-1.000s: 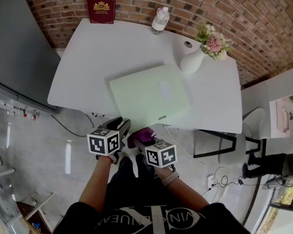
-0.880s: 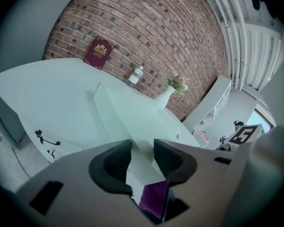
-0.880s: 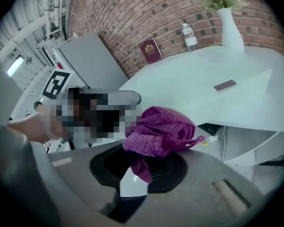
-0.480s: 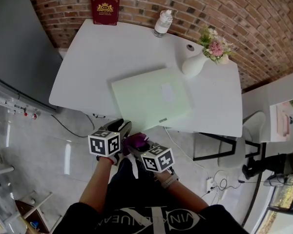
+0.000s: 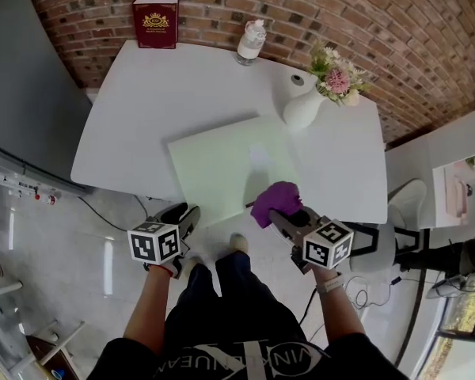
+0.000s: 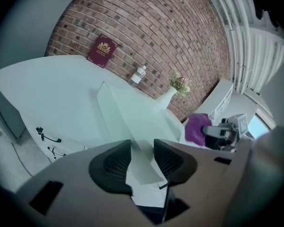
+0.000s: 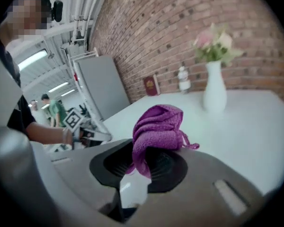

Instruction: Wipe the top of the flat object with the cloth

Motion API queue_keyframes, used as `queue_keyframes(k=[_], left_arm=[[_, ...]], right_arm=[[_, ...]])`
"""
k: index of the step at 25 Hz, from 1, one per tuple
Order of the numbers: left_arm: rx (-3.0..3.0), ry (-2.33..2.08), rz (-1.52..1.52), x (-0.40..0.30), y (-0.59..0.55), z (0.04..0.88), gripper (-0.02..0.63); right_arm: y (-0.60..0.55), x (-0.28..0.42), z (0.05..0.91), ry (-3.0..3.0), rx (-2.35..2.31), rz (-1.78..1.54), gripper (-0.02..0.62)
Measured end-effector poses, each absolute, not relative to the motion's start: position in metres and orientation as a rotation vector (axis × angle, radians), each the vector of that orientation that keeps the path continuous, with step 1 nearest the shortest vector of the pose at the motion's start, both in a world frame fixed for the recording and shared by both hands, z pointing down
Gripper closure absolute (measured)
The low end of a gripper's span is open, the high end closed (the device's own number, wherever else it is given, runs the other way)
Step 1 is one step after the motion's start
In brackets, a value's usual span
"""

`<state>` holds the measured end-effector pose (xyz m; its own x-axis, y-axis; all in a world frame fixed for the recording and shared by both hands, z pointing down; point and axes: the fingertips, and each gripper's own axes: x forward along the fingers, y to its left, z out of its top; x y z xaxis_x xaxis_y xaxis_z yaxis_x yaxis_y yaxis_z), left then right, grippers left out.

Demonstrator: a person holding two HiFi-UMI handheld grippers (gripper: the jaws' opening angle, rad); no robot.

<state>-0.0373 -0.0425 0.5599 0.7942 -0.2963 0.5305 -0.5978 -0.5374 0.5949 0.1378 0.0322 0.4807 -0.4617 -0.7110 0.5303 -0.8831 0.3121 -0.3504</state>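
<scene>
A pale green flat object (image 5: 226, 169) lies on the white table (image 5: 142, 109), near its front edge. My right gripper (image 5: 281, 212) is shut on a bunched purple cloth (image 5: 275, 200), held at the table's front edge by the flat object's near right corner. In the right gripper view the cloth (image 7: 158, 126) hangs over the two dark pads of that gripper (image 7: 141, 157). My left gripper (image 5: 186, 212) stays below the table's front edge, left of the object. Its jaws (image 6: 142, 150) stand open with nothing between them, pointing at the flat object (image 6: 128, 117).
A red book (image 5: 155, 22) leans on the brick wall at the back left. A clear bottle (image 5: 251, 39) stands at the back, and a white vase with flowers (image 5: 305, 108) right behind the flat object. A chair (image 5: 404, 204) sits off the table's right end.
My right gripper has swung right and up with the purple cloth, from beside the left gripper to the table's front edge. The left gripper has kept still.
</scene>
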Motion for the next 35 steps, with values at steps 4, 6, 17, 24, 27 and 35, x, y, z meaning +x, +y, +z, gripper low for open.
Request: queue_keyframes(k=[4,6,17,24,27,35], left_arm=[[2.143,-0.705,0.491,-0.048,-0.046,0.562,0.463],[2.130,-0.728,0.496,-0.051,-0.050,0.562,0.463],[2.070,-0.898,0.499,-0.075,-0.075,0.559,0.463],[2.019,-0.933,0.448,-0.070,-0.076,0.558,0.463],[2.004,-0.945,0.428,-0.070,-0.076,0.557,0.478],[1.980,-0.976,0.389,-0.070,-0.076,0.557,0.497]], right_arm=[[-0.010,0.233,0.460,-2.167,1.694,0.693,0.515],[-0.029,0.255,0.460,-2.137,1.711,0.664,0.515],[-0.138,0.305,0.523,-1.985,1.547,0.578,0.515],[-0.150,0.274,0.540,-2.201,1.164,0.508,0.515],[-0.140,0.269,0.540,-2.260,1.037,0.525,0.515],[-0.094,0.260,0.537,-2.365,0.957,0.837,0.515]])
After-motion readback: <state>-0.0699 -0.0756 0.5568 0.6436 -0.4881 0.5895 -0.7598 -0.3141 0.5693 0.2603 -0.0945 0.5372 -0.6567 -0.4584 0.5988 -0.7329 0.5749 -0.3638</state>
